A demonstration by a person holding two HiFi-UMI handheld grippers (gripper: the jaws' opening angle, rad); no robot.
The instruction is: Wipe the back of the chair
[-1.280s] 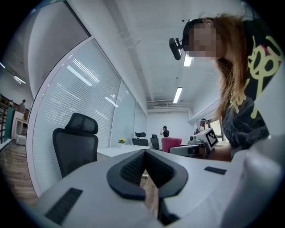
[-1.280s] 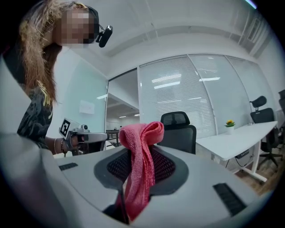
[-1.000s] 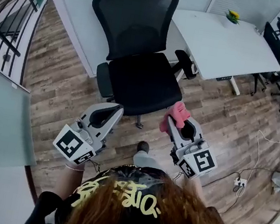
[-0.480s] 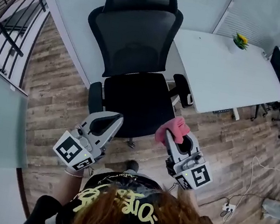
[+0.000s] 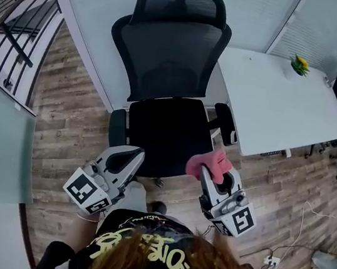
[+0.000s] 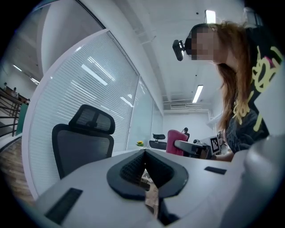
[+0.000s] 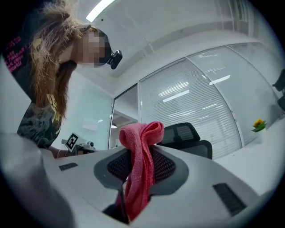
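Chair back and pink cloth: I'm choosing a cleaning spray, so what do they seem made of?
Black chair back: see-through mesh fabric, matte, in a smooth plastic-looking frame. Pink cloth: soft, finely looped weave, matte, probably microfibre or terry.

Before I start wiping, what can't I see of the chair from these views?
- Rear face of the backrest: every view shows its front.
- Chair base: head view, mostly hidden under the seat.
- Most of the chair: right gripper view, blocked by the pink cloth and the right gripper.
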